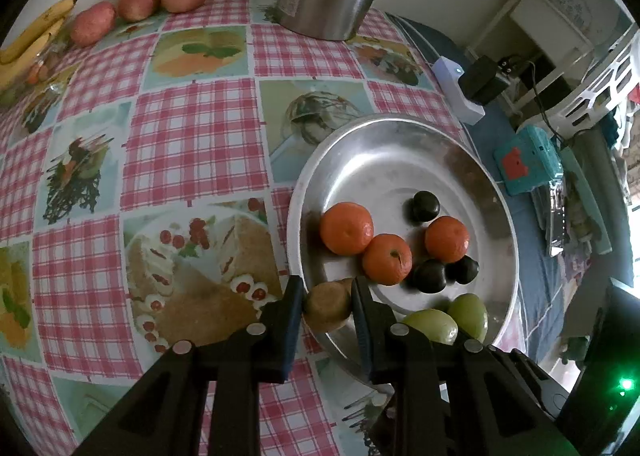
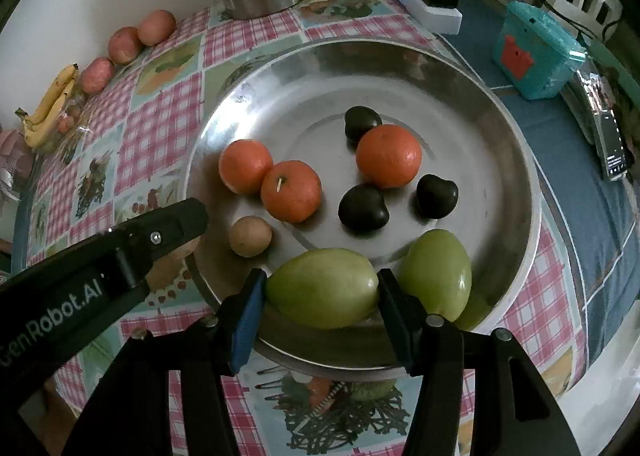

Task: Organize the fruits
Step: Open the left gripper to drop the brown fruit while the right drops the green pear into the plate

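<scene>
The left hand-held gripper (image 1: 326,306) is clamped on a small brown fruit (image 1: 327,310) at the near-left rim of the steel plate (image 2: 516,160), while the right hand-held gripper (image 2: 322,294) is clamped on a green fruit (image 2: 322,288) at the plate's near edge, seemingly to set both down. Inside the plate the oranges (image 2: 291,191), dark fruits (image 2: 363,209) and green ones lie roughly grouped by kind. "GenRobot.AI" is printed on the left tool's side.
</scene>
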`<act>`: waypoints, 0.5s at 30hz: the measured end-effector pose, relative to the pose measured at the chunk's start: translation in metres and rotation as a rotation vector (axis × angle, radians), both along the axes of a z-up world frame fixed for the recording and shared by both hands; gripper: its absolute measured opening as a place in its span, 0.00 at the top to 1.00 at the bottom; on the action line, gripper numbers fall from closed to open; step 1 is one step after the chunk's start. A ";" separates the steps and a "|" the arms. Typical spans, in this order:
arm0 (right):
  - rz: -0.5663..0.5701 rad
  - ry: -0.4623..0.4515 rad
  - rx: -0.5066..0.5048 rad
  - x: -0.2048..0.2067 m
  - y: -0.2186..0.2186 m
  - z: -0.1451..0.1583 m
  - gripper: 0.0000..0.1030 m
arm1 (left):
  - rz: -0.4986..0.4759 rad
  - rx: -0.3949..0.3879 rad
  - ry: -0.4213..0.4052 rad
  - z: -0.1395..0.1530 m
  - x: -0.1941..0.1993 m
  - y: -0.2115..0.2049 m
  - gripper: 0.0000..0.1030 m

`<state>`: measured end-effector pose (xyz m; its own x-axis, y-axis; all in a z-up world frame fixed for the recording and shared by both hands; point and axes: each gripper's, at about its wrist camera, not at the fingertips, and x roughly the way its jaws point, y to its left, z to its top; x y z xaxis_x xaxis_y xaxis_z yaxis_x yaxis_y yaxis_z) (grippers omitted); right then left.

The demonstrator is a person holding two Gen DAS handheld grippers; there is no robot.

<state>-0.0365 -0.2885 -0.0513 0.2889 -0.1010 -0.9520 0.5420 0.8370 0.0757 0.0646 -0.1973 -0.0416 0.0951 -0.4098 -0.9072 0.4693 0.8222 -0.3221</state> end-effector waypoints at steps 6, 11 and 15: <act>-0.008 0.006 0.001 -0.001 -0.001 -0.001 0.44 | -0.008 0.003 0.000 -0.002 0.000 -0.002 0.74; -0.014 0.009 0.005 -0.002 -0.001 -0.001 0.44 | -0.013 0.005 0.005 -0.004 0.001 -0.002 0.73; -0.014 0.012 0.007 -0.001 -0.001 -0.001 0.44 | -0.014 0.004 0.016 -0.005 0.002 -0.002 0.72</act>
